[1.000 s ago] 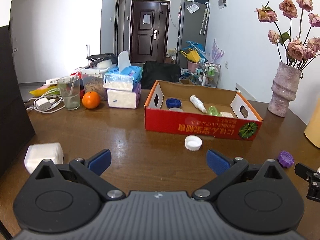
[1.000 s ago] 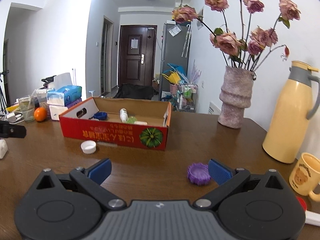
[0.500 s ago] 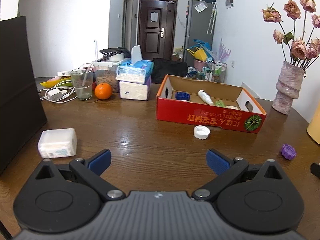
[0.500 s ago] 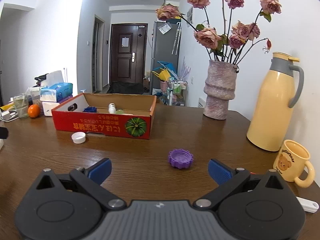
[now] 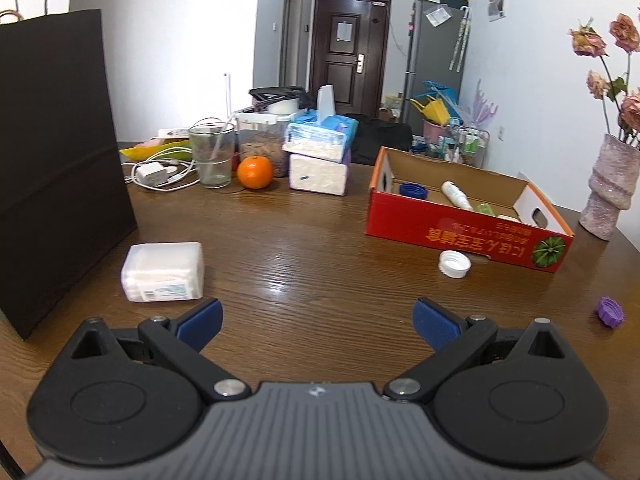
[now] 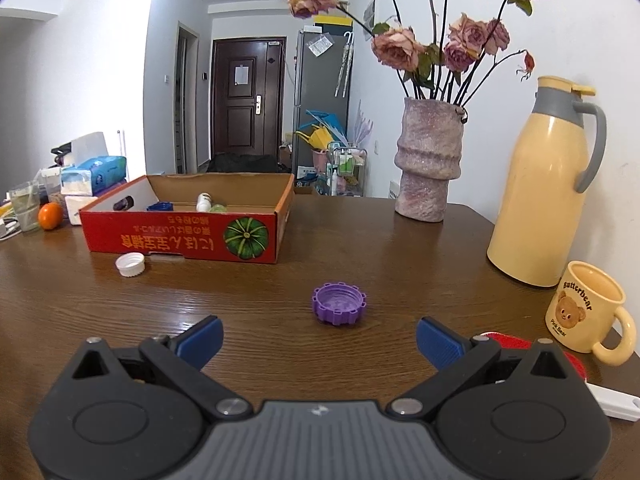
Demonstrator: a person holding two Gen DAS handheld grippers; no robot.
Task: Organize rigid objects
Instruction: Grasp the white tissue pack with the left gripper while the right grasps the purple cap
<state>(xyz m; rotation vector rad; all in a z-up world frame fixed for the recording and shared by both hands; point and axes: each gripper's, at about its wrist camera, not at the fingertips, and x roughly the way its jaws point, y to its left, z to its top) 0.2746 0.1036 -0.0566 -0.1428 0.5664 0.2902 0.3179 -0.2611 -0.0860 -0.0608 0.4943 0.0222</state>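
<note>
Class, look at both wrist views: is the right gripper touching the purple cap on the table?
Apart. The right wrist view shows bare wood between the open right gripper and the purple cap, which lies ahead of the blue fingertips.

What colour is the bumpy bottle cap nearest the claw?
Purple cap, clearest in the right wrist view.

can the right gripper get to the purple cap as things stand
Probably yes. The right gripper is open, and the purple cap lies alone on bare table just ahead of its fingers, with nothing between them.
</note>
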